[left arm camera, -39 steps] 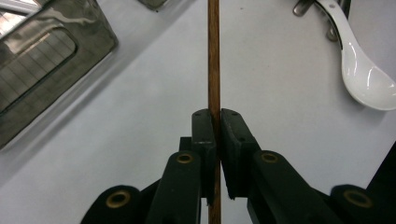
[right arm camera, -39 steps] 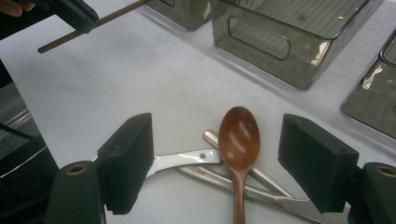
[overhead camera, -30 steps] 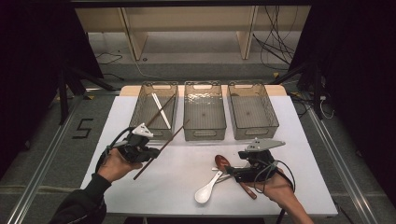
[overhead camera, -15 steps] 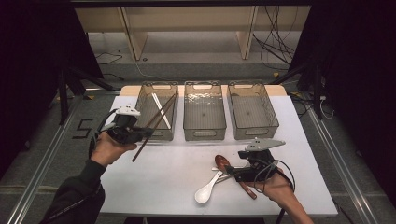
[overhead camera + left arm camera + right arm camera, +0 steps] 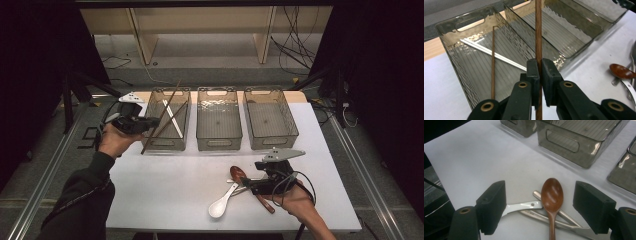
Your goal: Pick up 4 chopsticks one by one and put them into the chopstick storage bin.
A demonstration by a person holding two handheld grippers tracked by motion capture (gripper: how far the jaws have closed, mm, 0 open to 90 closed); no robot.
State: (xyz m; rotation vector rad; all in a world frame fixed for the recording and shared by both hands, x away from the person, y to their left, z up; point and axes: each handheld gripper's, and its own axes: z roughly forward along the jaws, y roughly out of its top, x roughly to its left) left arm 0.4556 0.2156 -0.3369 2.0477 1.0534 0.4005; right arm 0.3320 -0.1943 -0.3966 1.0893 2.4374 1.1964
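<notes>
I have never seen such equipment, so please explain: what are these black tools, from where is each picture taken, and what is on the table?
A person holds a hand tool with two jaws in each hand. One picture looks down from above the white table; the others come from cameras on each tool. The left gripper is shut on a brown chopstick, above the left bin, which contains another brown chopstick and white chopsticks. The right gripper is open around a wooden spoon, which lies with a white spoon and metal cutlery. Two more bins stand beside the first.
</notes>
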